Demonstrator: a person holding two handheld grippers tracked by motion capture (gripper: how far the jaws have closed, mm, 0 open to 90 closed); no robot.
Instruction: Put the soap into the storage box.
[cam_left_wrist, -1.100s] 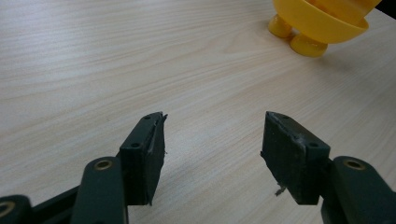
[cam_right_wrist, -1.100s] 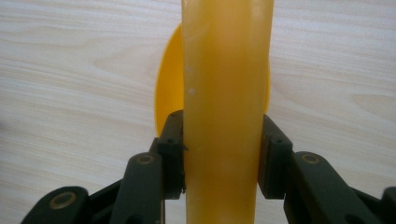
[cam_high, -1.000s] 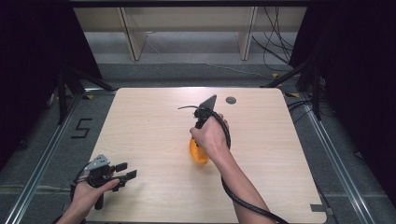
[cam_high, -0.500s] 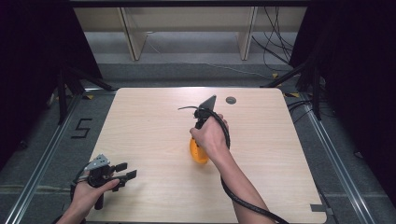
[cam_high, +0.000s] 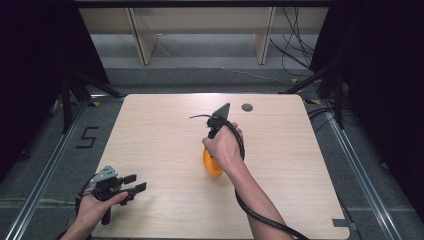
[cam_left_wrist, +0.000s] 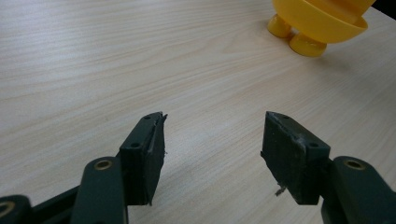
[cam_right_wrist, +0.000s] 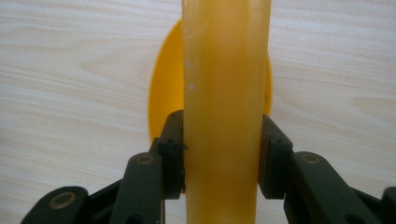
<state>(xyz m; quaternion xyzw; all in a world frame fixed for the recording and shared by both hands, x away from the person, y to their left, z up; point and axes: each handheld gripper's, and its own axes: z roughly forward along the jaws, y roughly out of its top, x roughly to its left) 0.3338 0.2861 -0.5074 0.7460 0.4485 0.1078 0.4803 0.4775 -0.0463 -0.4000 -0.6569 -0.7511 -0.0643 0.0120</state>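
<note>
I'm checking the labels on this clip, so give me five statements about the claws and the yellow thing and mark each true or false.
1. The right claw is closed on the orange stem of the yellow object. True.
2. The left claw holds the yellow object. False: its jaws stand open over bare table, with nothing between them.
3. The yellow object's base has rounded feet resting on the table. True.
4. The left claw is at the far edge of the table. False: in the high view it is at the near left corner.
5. A small dark round spot sits on the table near its far edge. True.
</note>
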